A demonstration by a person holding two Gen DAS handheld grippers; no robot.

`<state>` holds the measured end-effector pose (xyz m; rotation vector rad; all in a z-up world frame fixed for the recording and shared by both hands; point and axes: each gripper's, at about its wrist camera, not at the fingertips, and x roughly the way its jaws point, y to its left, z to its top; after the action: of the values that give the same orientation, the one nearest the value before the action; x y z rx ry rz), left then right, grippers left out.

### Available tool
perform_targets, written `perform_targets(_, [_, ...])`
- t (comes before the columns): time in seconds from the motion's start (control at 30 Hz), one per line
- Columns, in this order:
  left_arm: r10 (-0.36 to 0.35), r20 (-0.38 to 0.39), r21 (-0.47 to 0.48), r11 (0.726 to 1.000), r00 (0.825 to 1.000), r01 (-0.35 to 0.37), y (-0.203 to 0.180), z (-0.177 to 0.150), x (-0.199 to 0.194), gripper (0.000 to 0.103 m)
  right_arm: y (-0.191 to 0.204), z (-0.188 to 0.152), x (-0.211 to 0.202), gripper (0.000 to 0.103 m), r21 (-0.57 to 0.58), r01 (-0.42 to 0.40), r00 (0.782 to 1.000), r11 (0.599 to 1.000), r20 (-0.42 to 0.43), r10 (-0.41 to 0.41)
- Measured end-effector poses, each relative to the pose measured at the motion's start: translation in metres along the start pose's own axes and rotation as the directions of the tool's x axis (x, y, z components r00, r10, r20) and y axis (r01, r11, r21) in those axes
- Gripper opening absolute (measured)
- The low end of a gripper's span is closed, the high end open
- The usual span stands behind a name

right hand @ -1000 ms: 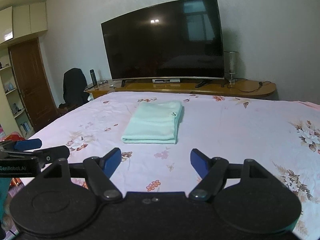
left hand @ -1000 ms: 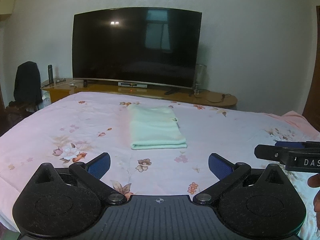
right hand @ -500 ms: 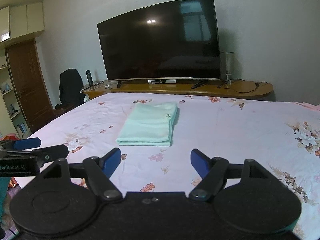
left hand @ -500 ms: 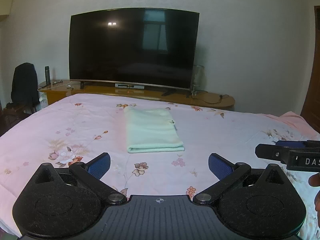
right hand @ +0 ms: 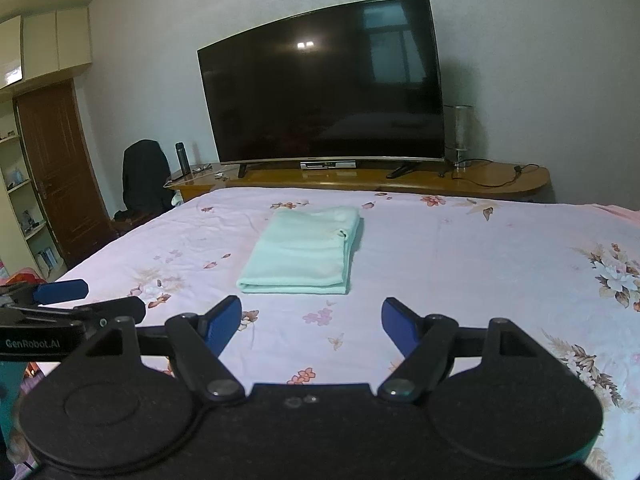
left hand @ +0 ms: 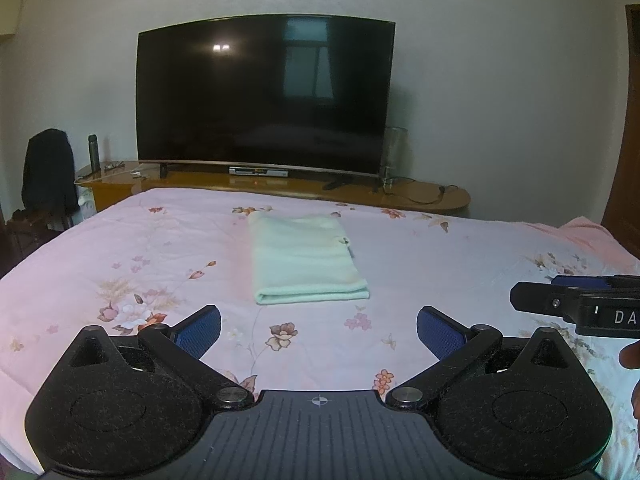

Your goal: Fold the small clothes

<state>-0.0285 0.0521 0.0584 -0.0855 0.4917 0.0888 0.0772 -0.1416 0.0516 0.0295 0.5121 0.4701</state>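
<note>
A pale green cloth (left hand: 302, 258) lies folded into a neat rectangle on the pink floral bedspread (left hand: 120, 256), near the bed's middle. In the right wrist view the same folded cloth (right hand: 302, 254) sits ahead of the fingers. My left gripper (left hand: 318, 326) hovers open, short of the cloth's near edge, with nothing between its blue pads. My right gripper (right hand: 312, 320) is also open and empty, held back from the cloth. Each gripper shows at the edge of the other's view: the right gripper (left hand: 560, 300), the left gripper (right hand: 60, 300).
A large dark television (left hand: 264, 100) stands on a low wooden stand (left hand: 420, 196) beyond the bed's far end. A chair with dark clothing (right hand: 144, 180) and a brown door (right hand: 60, 168) are at the left. A fingertip (left hand: 630, 354) shows at the right edge.
Both grippers have pulled back and risen a little from the bed, so the folded cloth sits slightly farther away. The cloth itself has not moved. Both stay open.
</note>
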Motion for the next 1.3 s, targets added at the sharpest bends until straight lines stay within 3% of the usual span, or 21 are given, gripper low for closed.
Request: perform_targets(1.3, [-0.008, 0.025, 0.045, 0.999, 1.000, 0.007, 0.002, 0.004, -0.002, 0.103, 0.010, -0.001, 0.000, 0.077, -0.006, 0.016, 1.000, 1.000, 0.010, -0.016])
